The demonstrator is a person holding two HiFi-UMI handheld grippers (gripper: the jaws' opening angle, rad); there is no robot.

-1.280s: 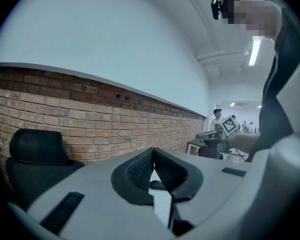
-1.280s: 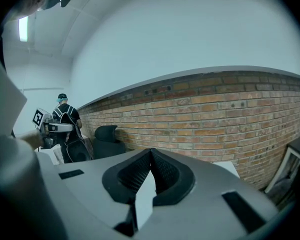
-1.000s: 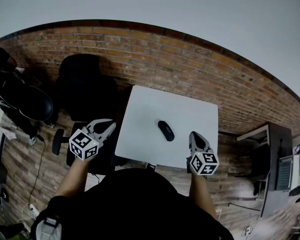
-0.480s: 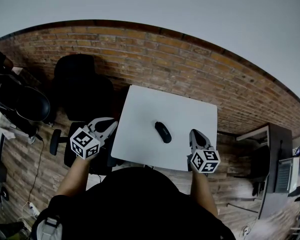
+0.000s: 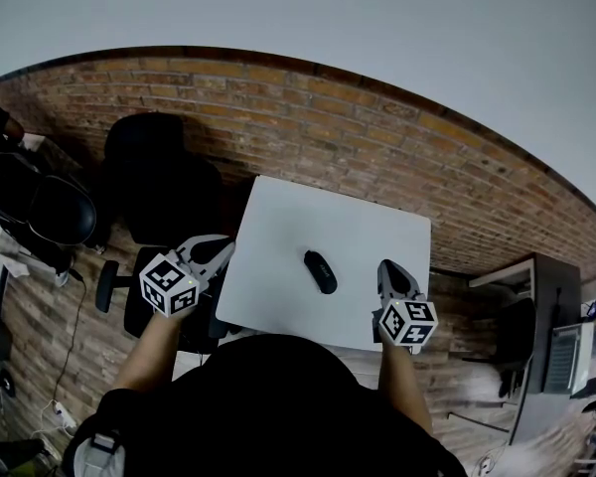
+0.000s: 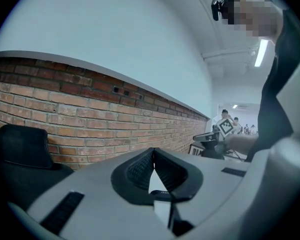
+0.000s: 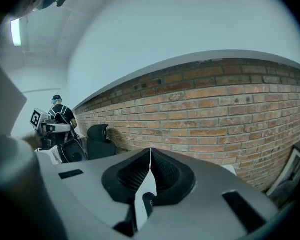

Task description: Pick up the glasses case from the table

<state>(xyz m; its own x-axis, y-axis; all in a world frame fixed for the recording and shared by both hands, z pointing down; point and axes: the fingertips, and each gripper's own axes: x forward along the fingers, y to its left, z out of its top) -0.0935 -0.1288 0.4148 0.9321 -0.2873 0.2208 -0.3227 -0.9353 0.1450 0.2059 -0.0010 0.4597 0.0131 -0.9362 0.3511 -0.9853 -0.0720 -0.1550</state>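
Two grey handheld grippers hover in the lower middle of the head view, one at each side of a small white square table (image 5: 358, 232). The left gripper (image 5: 219, 249), just off the table's left edge, has its jaws closed tip to tip on nothing. The right gripper (image 5: 387, 267), at the table's lower right corner, is likewise pinched together and empty. The black oval glasses case (image 5: 320, 271) lies on the tabletop near frame centre, between the grippers and touching neither. A black office chair (image 5: 157, 182) stands left of the table.
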